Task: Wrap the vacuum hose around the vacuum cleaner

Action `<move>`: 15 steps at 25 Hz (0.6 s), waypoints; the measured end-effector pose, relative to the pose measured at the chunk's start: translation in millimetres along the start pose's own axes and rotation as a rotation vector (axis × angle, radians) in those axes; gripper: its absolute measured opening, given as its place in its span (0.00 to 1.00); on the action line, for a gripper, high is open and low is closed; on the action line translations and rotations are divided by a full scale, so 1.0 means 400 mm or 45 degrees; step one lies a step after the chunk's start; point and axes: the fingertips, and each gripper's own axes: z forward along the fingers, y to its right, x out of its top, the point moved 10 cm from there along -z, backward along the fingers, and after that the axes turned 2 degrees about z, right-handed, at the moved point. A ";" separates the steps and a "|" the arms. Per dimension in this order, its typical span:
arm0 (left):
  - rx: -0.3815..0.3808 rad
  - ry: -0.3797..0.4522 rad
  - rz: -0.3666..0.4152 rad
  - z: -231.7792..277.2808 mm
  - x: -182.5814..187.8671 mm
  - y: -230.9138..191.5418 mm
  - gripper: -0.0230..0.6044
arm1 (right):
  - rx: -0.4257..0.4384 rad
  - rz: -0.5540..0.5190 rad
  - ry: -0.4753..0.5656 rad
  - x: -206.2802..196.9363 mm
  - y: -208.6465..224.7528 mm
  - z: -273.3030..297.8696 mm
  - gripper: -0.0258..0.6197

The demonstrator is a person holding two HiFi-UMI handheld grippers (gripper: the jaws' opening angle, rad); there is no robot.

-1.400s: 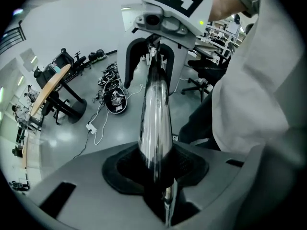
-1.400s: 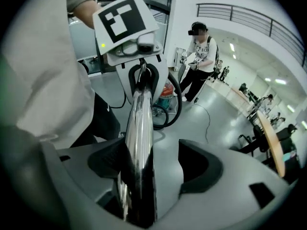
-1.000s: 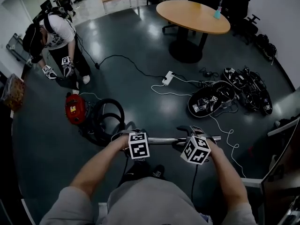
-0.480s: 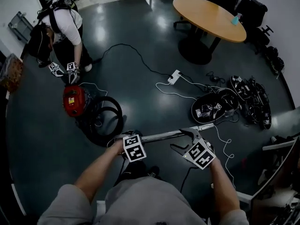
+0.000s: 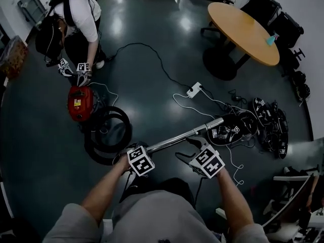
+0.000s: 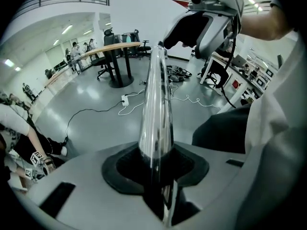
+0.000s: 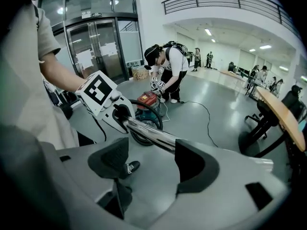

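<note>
The red vacuum cleaner [image 5: 80,103] stands on the dark floor at the left, with its black hose [image 5: 109,135] looped beside it. A chrome wand [image 5: 185,134] slants from lower left to upper right in front of me. My left gripper [image 5: 144,152] is shut on the wand's near end; the left gripper view shows the wand [image 6: 156,95] clamped between the black pads [image 6: 125,166]. My right gripper [image 5: 197,147] sits under the wand's middle. Its jaws [image 7: 151,159] stand apart, and the wand [image 7: 148,134] crosses just beyond the pads.
Another person [image 5: 76,19] bends over the vacuum cleaner with marker-cube grippers [image 5: 81,70] at its top. A white power strip [image 5: 194,89] and cables trail across the floor. A heap of black gear [image 5: 253,125] lies at the right, and a round wooden table [image 5: 243,24] stands behind.
The wand has swung from lying level across me to slanting, its right end now farther away. My view has shifted left and down; the other person has stayed bent over the vacuum.
</note>
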 end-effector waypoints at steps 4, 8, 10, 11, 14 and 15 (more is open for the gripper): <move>0.019 0.005 -0.144 0.024 -0.034 -0.042 0.27 | 0.006 -0.063 0.002 0.055 0.054 0.065 0.51; 0.053 -0.015 -0.263 0.065 -0.009 -0.096 0.27 | 0.000 -0.088 0.067 0.089 0.187 0.080 0.22; 0.070 -0.034 -0.295 0.098 0.008 -0.139 0.27 | -0.007 -0.036 0.126 0.098 0.272 0.091 0.18; 0.086 -0.046 -0.331 0.119 0.007 -0.154 0.27 | 0.000 -0.019 0.149 0.104 0.316 0.104 0.18; 0.153 -0.079 -0.496 0.178 -0.005 -0.169 0.27 | 0.042 -0.012 0.178 0.118 0.452 0.170 0.18; 0.167 -0.083 -0.531 0.199 -0.008 -0.179 0.27 | 0.035 -0.001 0.188 0.120 0.498 0.194 0.18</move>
